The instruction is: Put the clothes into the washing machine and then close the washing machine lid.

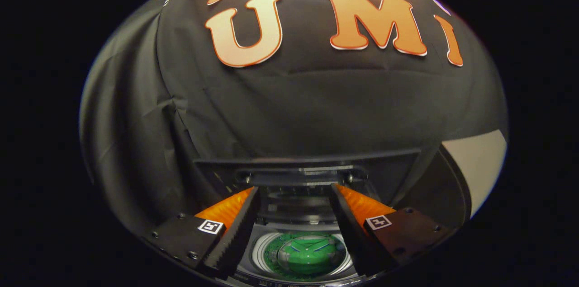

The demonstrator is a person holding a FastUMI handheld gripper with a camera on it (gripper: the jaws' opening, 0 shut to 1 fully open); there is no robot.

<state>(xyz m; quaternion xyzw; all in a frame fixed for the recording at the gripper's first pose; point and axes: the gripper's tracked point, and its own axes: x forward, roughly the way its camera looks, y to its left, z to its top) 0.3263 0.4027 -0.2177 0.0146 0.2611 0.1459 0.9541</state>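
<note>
Open gripper (294, 196) above the washing machine (253, 255), nothing held.
Fingers spread wide apart, pointing toward the raised lid (307, 162) at the back. Below and between them, round drum opening with green clothes (310, 255) lying inside. Behind the machine, black cloth wall (294, 110).

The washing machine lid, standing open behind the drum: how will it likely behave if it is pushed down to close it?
The lid looks like a flat rigid panel, so it should swing without bending. It seems hinged at the back, so it may drop once tipped forward. The open hand-held gripper holds nothing, above the drum.
</note>
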